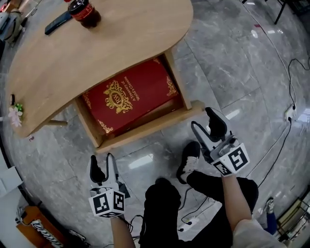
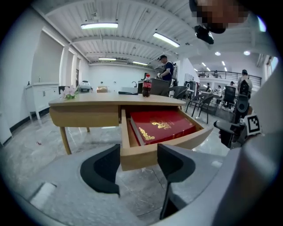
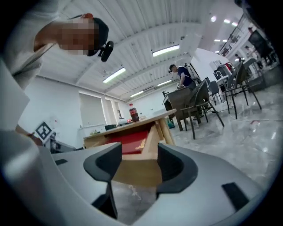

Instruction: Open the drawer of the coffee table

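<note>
The coffee table [image 1: 97, 48] has its wooden drawer [image 1: 150, 127] pulled out toward me. A red box with gold print [image 1: 127, 97] lies inside it. My left gripper [image 1: 104, 164] hangs open over the floor, below the drawer's left end and apart from it. My right gripper [image 1: 204, 122] stands open just off the drawer's right end, gripping nothing. In the left gripper view the drawer [image 2: 154, 150] and the red box [image 2: 161, 126] show beyond the open left gripper [image 2: 138, 164]. In the right gripper view the drawer [image 3: 137, 170] shows between the spread jaws of the right gripper [image 3: 135, 165].
A cola bottle [image 1: 85, 12] and a dark flat device [image 1: 58, 22] lie on the tabletop, with small flowers [image 1: 15, 115] at its left edge. My black shoe [image 1: 189, 157] rests on the grey marble floor between the grippers. Cables [image 1: 286, 121] run along the right. Chairs and people stand far off.
</note>
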### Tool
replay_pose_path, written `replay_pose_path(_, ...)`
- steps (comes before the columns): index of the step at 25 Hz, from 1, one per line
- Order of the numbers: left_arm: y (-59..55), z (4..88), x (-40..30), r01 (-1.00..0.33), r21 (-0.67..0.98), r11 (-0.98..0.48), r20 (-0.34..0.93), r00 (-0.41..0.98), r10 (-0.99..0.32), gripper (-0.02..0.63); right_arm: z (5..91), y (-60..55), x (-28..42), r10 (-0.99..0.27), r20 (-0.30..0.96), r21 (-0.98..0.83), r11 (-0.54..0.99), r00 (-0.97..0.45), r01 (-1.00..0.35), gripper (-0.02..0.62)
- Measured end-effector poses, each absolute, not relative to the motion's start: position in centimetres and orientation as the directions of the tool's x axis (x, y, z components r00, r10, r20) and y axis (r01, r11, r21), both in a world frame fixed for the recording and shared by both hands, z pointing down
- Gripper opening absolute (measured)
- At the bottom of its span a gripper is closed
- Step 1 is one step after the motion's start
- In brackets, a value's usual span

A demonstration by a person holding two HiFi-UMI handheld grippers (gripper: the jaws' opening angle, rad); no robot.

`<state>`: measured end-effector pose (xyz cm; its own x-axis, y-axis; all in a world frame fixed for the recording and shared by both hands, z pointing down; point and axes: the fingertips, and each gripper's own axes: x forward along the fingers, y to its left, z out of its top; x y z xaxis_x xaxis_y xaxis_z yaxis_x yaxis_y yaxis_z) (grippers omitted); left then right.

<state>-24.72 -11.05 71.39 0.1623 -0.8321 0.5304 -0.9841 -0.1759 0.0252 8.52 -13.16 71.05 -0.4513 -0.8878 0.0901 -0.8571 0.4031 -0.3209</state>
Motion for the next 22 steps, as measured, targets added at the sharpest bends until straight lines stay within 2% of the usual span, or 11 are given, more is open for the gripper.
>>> replay_pose_path(5, -11.0, 69.1, -22.2, -0.973, -0.046, -0.228, 0.534, 0.169, -0.829, 0.267, 74.2, -10.2, 10.5, -0.873, 0.336, -0.145, 0.324, -0.355, -0.935, 0.259)
replay_pose_path(11, -10.3, 65.9, -17.2, -0.957, -0.034, -0.288, 0.525, 0.228, -0.82, 0.267, 73.3, -8.4, 10.8, -0.854, 0.406, -0.06, 0.331, -0.326, -0.942, 0.252)
replay_pose_path(15, -8.3, 64.0, -15.1, -0.945, -0.016, -0.325, 0.544, 0.265, -0.796, 0.267, 71.2, -7.5, 9.2, -0.812, 0.463, 0.04, 0.419, -0.355, -0.907, 0.245)
replay_pose_path(22, -4.5, 55.4, -11.6, -0.93, 0.068, -0.361, 0.565, 0.334, -0.754, 0.267, 59.8, -4.5, 5.0, -0.775, 0.471, -0.032, 0.462, -0.421, -0.886, 0.203)
